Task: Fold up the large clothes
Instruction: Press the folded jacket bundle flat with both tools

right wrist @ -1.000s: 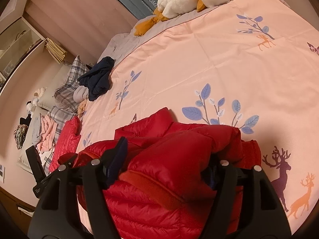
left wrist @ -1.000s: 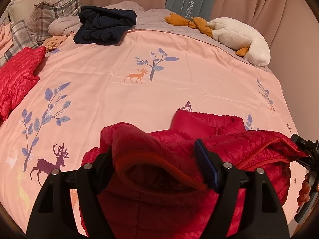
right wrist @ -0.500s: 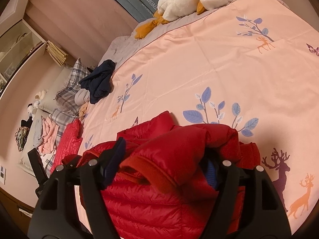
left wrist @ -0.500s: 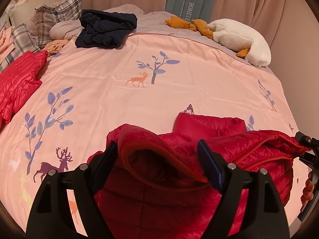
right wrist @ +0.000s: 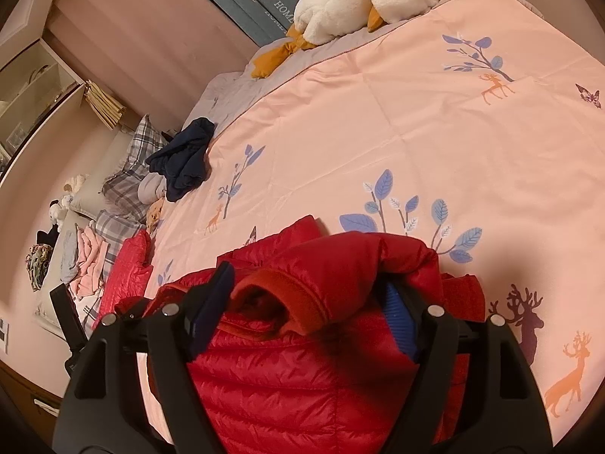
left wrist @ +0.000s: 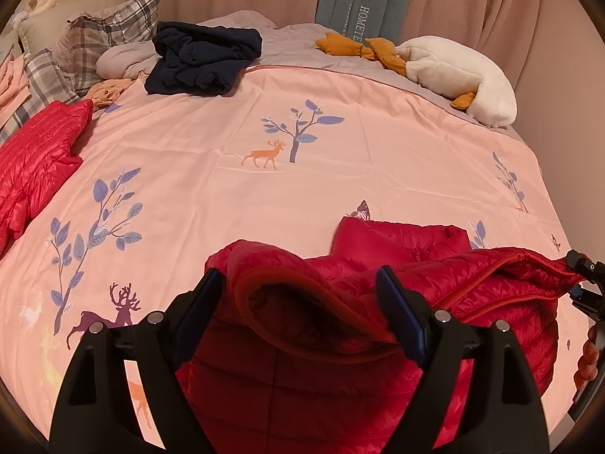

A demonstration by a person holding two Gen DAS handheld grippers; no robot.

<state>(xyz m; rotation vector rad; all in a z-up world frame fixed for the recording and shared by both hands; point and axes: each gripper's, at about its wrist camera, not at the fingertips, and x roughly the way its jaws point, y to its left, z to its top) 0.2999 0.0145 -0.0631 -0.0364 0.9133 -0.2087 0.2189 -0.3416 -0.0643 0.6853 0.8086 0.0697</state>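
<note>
A red quilted down jacket (left wrist: 435, 265) lies bunched on the pink bedspread (left wrist: 302, 174) at the near edge. My left gripper (left wrist: 298, 302) stands open, with a hem fold of the jacket lying loose between its wide-apart fingers. My right gripper (right wrist: 306, 302) is also open, with a bunched fold of the same jacket (right wrist: 340, 265) draped between its fingers. The right gripper's body shows at the far right of the left wrist view (left wrist: 584, 276). The jacket's lower part is hidden under the gripper bodies.
A second red jacket (left wrist: 34, 151) lies at the left bed edge. A dark navy garment (left wrist: 204, 60), plaid pillows (left wrist: 109, 38) and a white plush goose (left wrist: 461, 72) lie at the head. A wall runs along the right side.
Both grippers have opened wider over the second and the jacket folds have slackened between the fingers. The jacket has settled lower onto the bed.
</note>
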